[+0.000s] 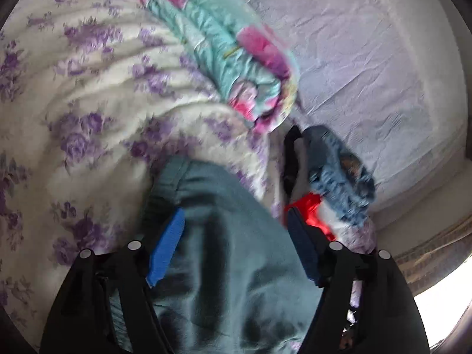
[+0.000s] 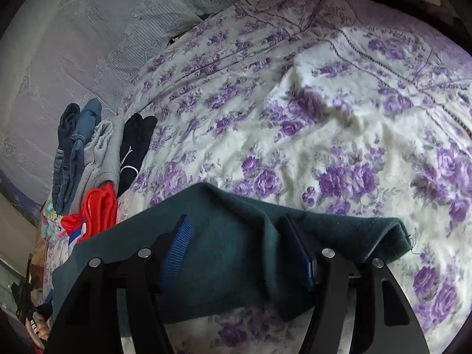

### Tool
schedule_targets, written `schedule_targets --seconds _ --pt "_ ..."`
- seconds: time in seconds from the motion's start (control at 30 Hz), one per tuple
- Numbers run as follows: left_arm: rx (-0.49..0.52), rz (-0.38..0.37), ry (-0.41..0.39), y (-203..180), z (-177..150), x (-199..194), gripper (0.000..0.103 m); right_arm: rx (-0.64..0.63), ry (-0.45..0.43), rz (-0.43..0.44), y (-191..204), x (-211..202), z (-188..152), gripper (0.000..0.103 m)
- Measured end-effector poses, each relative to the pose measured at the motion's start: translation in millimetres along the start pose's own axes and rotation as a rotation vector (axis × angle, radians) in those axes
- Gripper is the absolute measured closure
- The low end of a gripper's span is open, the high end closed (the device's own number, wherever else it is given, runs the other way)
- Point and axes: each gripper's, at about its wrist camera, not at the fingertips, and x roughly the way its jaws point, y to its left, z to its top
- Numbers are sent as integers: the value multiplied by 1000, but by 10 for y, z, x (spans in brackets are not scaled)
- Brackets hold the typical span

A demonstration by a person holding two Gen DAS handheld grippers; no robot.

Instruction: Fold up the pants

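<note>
1. We're mid-fold, we'd say: the teal pants (image 2: 236, 253) lie on the floral bed (image 2: 339, 147) at the bottom of both views.
2. Left tongs (image 1: 236, 247) stand apart and so do the right tongs (image 2: 242, 247); the cloth sits between the pads, unpinched.
3. Next move calls for getting a fresh hold on an edge and bringing it over.
4. Count: one pair of pants and one clothes pile (image 2: 88, 159) at the left of the right-wrist view, maybe five pieces, hard to tell.
</note>
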Motion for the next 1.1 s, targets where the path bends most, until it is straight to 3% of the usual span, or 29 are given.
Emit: schedule_targets --seconds 0.03,0.17,0.23,0.33,0.4,0.5,0.67,0.8,0.87,0.97,1.03,1.1 --pt "9 21 17 27 -11 61 36 12 -40 18 -8 -97 -13 39" --pt "27 16 -59 4 -37 -117 36 -20 -219 71 23 -796 -86 39" --pt "0 -26 -100 48 -121 -289 36 -52 -253 -5 -21 -1027 -192 39" --pt "23 -115 -159 104 -308 -614 29 -194 -186 -196 -73 -984 -323 40" --pt "59 -59 -219 159 -472 -818 22 -302 -113 -271 -92 -856 -398 64" --pt "78 30 -255 356 -630 -984 21 -386 -31 -268 -85 -719 -482 72" --pt "-71 -97 -253 742 -633 -1108 21 -423 46 -219 -21 -567 -563 84" --pt "-22 -20 -235 703 -638 -1070 20 -430 92 -237 6 -457 -567 95" --pt "16 14 -223 631 -634 -1027 13 -455 105 -246 71 -408 -469 102" --pt "23 35 -217 584 -596 -955 11 -404 -5 -263 158 -418 41 102" --pt "16 35 -216 585 -594 -939 11 -359 -40 -386 112 -245 421 102" --pt "13 22 -220 596 -597 -954 11 -378 -15 -415 125 -90 516 102"
